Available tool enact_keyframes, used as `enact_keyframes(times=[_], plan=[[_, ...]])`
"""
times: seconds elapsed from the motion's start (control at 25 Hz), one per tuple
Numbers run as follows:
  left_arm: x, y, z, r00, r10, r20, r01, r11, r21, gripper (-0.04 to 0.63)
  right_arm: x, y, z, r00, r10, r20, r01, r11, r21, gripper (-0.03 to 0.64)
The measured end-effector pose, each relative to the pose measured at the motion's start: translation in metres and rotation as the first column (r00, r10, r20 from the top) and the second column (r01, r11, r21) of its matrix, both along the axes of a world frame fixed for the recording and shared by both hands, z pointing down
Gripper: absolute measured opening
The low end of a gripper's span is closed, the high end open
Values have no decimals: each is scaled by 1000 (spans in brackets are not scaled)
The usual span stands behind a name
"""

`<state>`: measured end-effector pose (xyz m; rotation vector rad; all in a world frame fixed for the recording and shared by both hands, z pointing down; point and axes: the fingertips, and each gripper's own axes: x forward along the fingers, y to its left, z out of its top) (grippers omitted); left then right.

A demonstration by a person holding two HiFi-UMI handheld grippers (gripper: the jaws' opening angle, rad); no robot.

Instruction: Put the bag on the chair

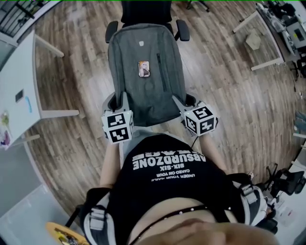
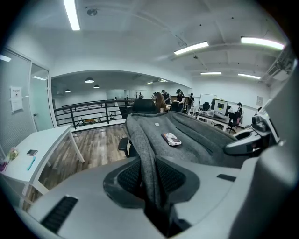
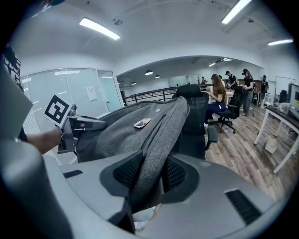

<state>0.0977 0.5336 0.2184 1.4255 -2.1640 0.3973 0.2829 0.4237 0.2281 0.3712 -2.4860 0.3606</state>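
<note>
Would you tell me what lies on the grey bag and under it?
A small card lies on the bag. Under it the chair shows only armrests and back; the seat is covered.

Grey backpack point(image 1: 143, 91) lies flat, face up, over the black chair point(image 1: 143, 12), perhaps resting on it.

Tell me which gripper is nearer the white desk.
Left. The left gripper grips the bag on the side toward the white desk; the right gripper grips its opposite edge, farther away.
</note>
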Motion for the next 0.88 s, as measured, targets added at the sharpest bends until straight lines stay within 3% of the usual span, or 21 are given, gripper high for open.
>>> enact_keyframes(times=[0.32,0.6,0.88], plan=[[-66,-66,5,1000,24,15,-24,999,-22,87,-62,-62,4,999,34,20,-33,999,-25,119],[-91,-128,6,996,91,12,-90,994,-61,87,-83,-111,14,994,107,29,-105,993,-57,118],[-121,-153,18,991,131,15,-130,989,-76,87,-110,-129,28,988,149,32,-146,987,-70,118]])
